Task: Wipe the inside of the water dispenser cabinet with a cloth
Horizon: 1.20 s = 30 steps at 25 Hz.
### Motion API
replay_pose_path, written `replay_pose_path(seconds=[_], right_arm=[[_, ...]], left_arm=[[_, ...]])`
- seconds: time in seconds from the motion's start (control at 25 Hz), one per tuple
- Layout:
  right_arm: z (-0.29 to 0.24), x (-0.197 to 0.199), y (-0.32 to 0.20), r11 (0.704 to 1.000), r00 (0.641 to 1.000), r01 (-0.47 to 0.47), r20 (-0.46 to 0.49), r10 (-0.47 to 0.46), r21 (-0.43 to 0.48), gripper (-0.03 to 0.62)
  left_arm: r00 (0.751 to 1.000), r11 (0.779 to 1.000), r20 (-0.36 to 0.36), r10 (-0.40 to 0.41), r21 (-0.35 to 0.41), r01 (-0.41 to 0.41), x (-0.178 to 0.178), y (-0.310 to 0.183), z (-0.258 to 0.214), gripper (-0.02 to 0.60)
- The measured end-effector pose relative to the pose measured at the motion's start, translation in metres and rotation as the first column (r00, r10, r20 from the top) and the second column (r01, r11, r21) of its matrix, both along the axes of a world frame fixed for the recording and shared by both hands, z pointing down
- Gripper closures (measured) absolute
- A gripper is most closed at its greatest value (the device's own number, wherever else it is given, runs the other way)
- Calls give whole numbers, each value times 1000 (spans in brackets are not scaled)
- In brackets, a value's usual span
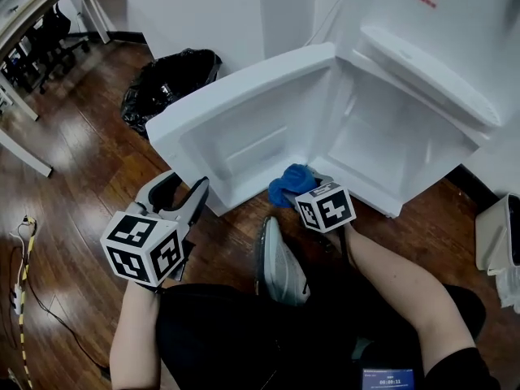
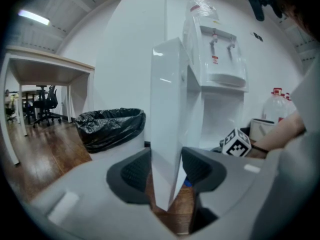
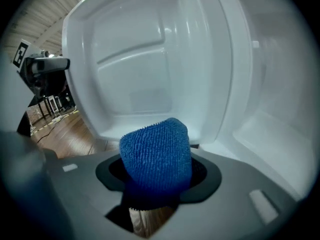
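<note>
The white water dispenser's lower cabinet point(image 1: 390, 140) stands open, its door point(image 1: 244, 120) swung out to the left. My left gripper point(image 1: 193, 197) is shut on the door's free edge; in the left gripper view the door edge point(image 2: 167, 134) sits pinched between both pads of that gripper point(image 2: 166, 171). My right gripper point(image 1: 305, 187) is shut on a bunched blue cloth point(image 1: 289, 182), low at the hinge side of the opening. In the right gripper view the cloth point(image 3: 157, 154) fills the jaws, facing the door's inner panel point(image 3: 140, 69), with the cabinet interior point(image 3: 270, 129) to the right.
A bin lined with a black bag point(image 1: 166, 80) stands left of the door on the wood floor. The person's shoe point(image 1: 280, 262) rests just under the door. A white appliance point(image 1: 497, 236) sits at the right edge. A cable point(image 1: 24, 250) lies far left.
</note>
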State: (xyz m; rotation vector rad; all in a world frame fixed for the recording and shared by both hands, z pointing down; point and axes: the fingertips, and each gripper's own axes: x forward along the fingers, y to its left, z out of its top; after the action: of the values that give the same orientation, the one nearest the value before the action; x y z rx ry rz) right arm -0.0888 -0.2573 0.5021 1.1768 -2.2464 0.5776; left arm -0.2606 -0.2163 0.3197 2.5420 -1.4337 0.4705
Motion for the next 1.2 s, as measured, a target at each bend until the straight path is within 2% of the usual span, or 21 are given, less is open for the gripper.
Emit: replay_pose_path(seconds=[0.12, 0.2, 0.28, 0.4, 0.52, 0.64, 0.68, 0.72, 0.8, 0.88, 1.0, 1.12, 1.2], right_arm=[[6, 20, 12, 1000, 997, 11, -70, -13, -18, 358], [0, 43, 2, 999, 993, -31, -111, 32, 10, 358], [-25, 71, -22, 992, 988, -106, -105, 113, 68, 358], [-96, 99, -50, 962, 979, -175, -64, 192, 208, 358], [-181, 97, -49, 912, 982, -172, -10, 190, 373, 358], [-265, 90, -38, 814, 980, -197, 81, 183, 546, 358], [-283, 88, -36, 791, 977, -212, 113, 180, 575, 358], [-292, 85, -35, 781, 974, -227, 141, 178, 582, 358], [-284, 85, -38, 783, 967, -252, 172, 187, 568, 359], [-251, 88, -44, 799, 966, -258, 147, 212, 544, 359], [-177, 87, -49, 854, 973, -224, 62, 221, 470, 359], [-103, 83, -50, 914, 976, -164, -74, 205, 371, 359], [-65, 80, -51, 944, 970, -119, -169, 177, 308, 359]], left_arm=[[1000, 1000, -6, -11, -5, 11, -2, -1, 0, 385], [1000, 1000, -27, -12, -16, 12, -3, 0, 1, 385], [999, 1000, -41, -12, -21, 11, -3, 0, 2, 385], [999, 1000, -42, -12, -23, 11, -3, 1, 2, 385], [999, 1000, -37, -18, -20, 18, -6, 3, 0, 385], [999, 999, -32, -33, -4, 33, -11, 2, -4, 385], [999, 999, -33, -37, 1, 38, -12, 2, -5, 387], [999, 999, -35, -42, 5, 42, -12, 2, -7, 387], [998, 999, -40, -46, 12, 46, -12, 1, -9, 387], [998, 999, -44, -47, 21, 48, -12, 0, -12, 387], [997, 998, -54, -50, 30, 52, -13, 1, -15, 388], [997, 998, -61, -51, 27, 53, -13, 2, -15, 394], [997, 998, -64, -51, 27, 53, -12, 2, -15, 402]])
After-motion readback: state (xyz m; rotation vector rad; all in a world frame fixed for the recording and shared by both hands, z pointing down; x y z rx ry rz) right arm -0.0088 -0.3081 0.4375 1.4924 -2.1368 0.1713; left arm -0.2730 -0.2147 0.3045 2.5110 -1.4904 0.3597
